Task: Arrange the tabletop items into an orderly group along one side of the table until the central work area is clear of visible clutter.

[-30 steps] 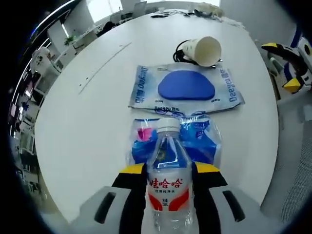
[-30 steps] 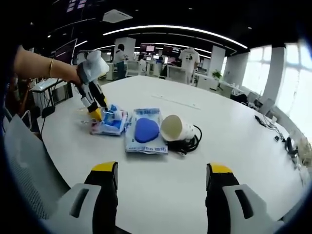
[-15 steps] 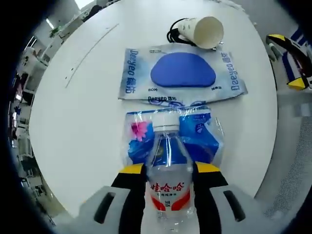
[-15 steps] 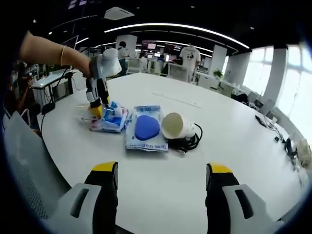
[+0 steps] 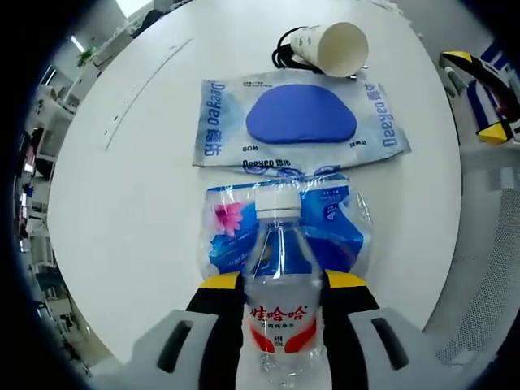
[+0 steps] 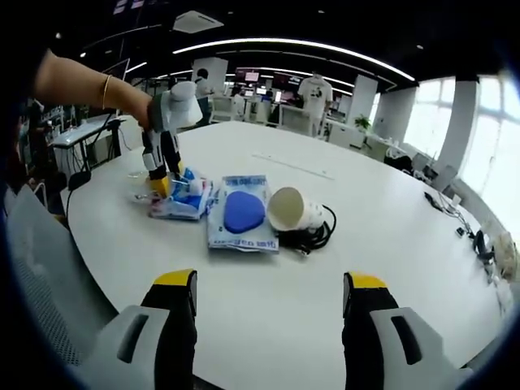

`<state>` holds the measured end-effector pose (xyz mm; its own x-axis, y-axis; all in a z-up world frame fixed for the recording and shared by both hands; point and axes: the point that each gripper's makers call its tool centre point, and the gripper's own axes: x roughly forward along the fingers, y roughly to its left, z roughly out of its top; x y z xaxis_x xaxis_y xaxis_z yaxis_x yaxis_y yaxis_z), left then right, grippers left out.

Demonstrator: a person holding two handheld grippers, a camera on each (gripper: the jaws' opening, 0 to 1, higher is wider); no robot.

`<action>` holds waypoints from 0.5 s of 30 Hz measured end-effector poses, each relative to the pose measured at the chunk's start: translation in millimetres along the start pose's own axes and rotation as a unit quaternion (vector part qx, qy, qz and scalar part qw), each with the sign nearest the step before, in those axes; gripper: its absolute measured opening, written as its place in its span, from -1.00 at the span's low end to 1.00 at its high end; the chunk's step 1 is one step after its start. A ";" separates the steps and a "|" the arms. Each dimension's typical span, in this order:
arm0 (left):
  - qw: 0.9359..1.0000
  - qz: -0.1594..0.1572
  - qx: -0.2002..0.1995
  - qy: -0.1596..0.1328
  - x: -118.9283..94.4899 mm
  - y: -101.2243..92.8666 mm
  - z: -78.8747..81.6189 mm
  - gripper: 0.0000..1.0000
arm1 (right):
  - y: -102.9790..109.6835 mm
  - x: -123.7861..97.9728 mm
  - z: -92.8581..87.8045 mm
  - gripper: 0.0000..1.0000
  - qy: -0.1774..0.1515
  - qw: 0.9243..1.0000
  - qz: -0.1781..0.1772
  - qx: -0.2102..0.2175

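Observation:
My left gripper (image 5: 281,286) is shut on a clear water bottle (image 5: 280,305) with a white cap and a red label, held above a blue tissue pack (image 5: 231,236). Beyond the pack lies a flat packet with a blue mouse pad (image 5: 301,127), then a paper cup (image 5: 335,47) on its side over a black cable (image 5: 285,52). In the right gripper view the same row runs tissue pack (image 6: 180,201), packet (image 6: 242,212), cup (image 6: 289,212), cable (image 6: 317,236), with the left gripper (image 6: 159,180) over the pack. My right gripper (image 6: 269,286) hangs open above bare white table (image 6: 268,317).
The round white table (image 5: 130,187) has wide bare room to the left of the row. My right gripper (image 5: 486,89) shows past the table edge on the right. A mesh chair (image 6: 41,268) stands by the near edge, with office desks and people behind.
The left gripper view has dipped and moved in slightly over the tissue pack, bottle still held. The right gripper has stayed put.

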<state>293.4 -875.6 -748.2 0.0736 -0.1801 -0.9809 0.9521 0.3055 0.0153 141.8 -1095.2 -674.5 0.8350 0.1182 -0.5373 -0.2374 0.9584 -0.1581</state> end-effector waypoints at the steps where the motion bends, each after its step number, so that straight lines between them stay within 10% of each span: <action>1: 1.000 0.001 -0.001 -0.002 -0.3 0.1 0.1 -0.31 | -0.2 0.1 0.3 0.42 -0.001 1.000 0.000 -0.001; 15: 0.994 0.016 -0.061 -0.091 -23.4 4.5 0.8 -0.32 | 3.5 -0.5 4.5 0.42 -0.010 1.000 0.008 -0.004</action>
<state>296.1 -870.7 -725.0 0.1661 -0.3307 -0.9290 0.9057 0.4237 0.0111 142.7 -1090.8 -671.1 0.8412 0.1384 -0.5227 -0.2543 0.9543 -0.1566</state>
